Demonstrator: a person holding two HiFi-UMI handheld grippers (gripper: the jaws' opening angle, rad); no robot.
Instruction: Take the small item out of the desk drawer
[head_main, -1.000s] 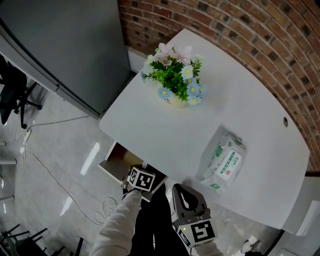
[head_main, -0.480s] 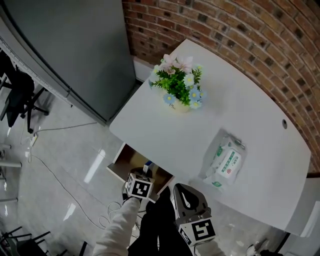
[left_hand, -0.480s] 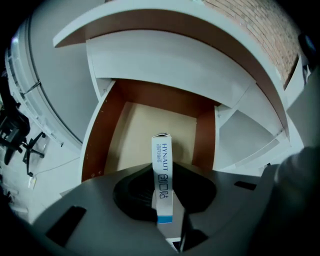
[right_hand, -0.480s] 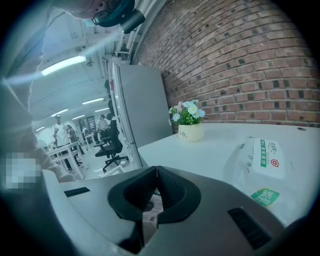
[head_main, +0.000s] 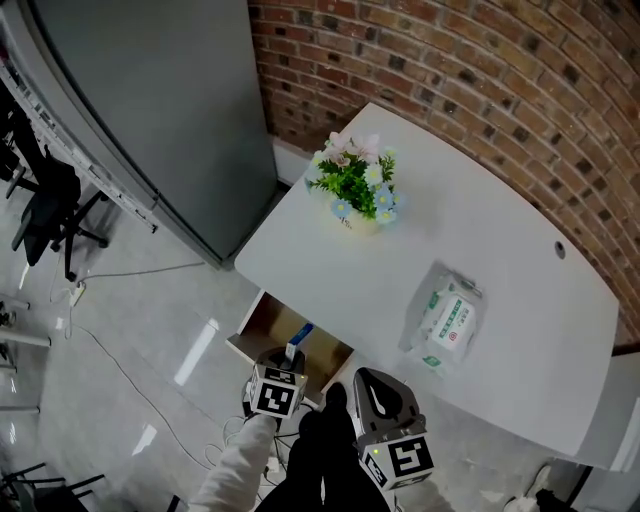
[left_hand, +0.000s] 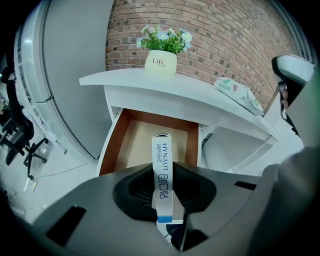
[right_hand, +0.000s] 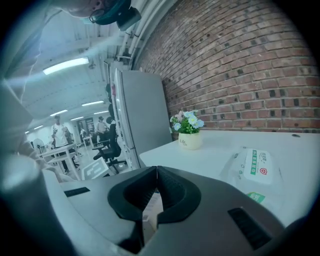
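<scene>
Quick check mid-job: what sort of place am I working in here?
Probably an office or shared workspace: a white desk with an open drawer, black office chairs off to the left, and a brick wall behind the desk.

- The room is bright, lit evenly by long ceiling lamps (right_hand: 65, 65) that show in the right gripper view
- The shiny floor (head_main: 120, 330) has white glare patches in the head view
- The white table (head_main: 500, 230) looks very bright and shadows on it are faint
- Both gripper views bend round at the edges and go black in the corners
- The print on the small box (left_hand: 162, 175) is sharp, but the far people (right_hand: 57, 127) look blurry
</scene>
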